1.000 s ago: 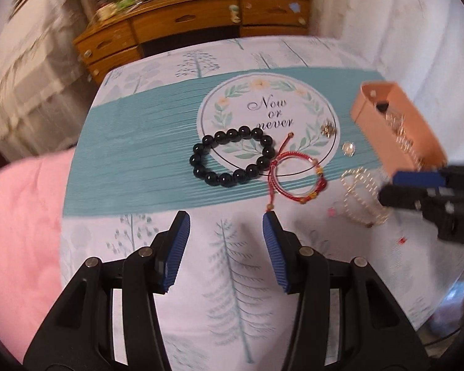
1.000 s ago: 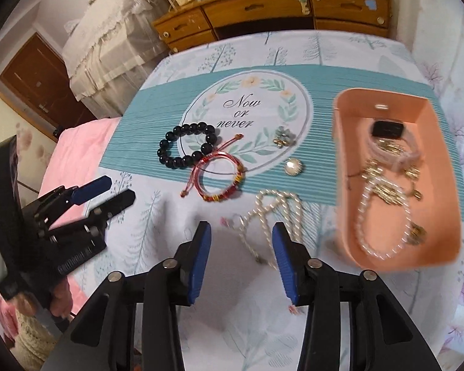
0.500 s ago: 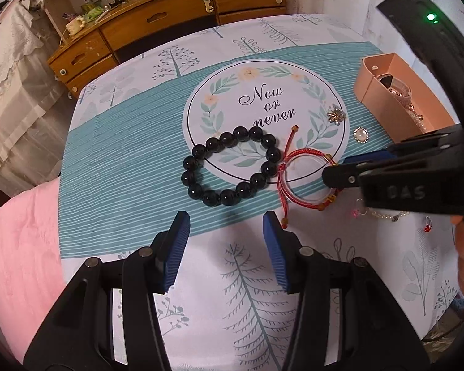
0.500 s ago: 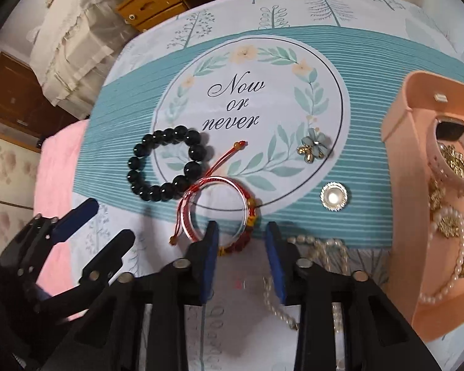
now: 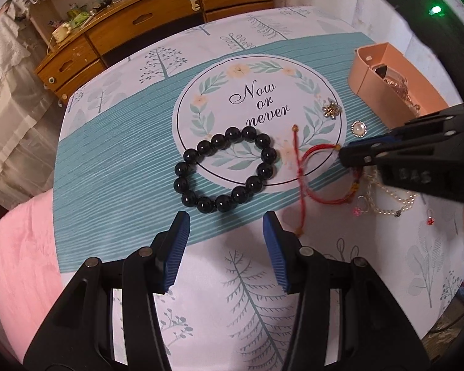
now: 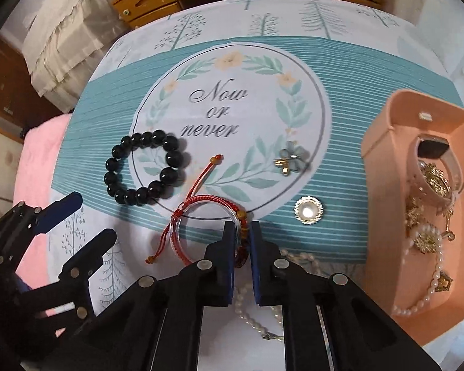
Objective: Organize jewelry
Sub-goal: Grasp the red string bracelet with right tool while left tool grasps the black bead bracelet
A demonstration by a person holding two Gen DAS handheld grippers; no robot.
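We are partway through tidying the jewelry on the tablecloth (image 6: 263,18). Our right gripper (image 6: 242,241) has its blue pads pressed nearly together on the beaded side of the red cord bracelet (image 6: 201,213), which lies on the cloth at the lower edge of the round printed motif, its loose cord ends trailing up toward the lettering and down to the left. Our left gripper (image 5: 225,247) is spread with nothing between its pads, hanging just short of the black bead bracelet (image 5: 225,167). Judging by what lies where, some of the job is done: the peach tray (image 6: 383,167) at the right already holds a watch, gold pieces and a pearl strand. Left on the cloth are the black bead bracelet, the red one we are pinching, a flower brooch (image 6: 290,160), a round pearl brooch (image 6: 307,211), a pearl chain (image 5: 386,198) partly hidden under our right gripper, and a small red earring (image 5: 430,221) close to it. We reckon the red bracelet is the next piece for the tray, with four or five loose pieces to follow.
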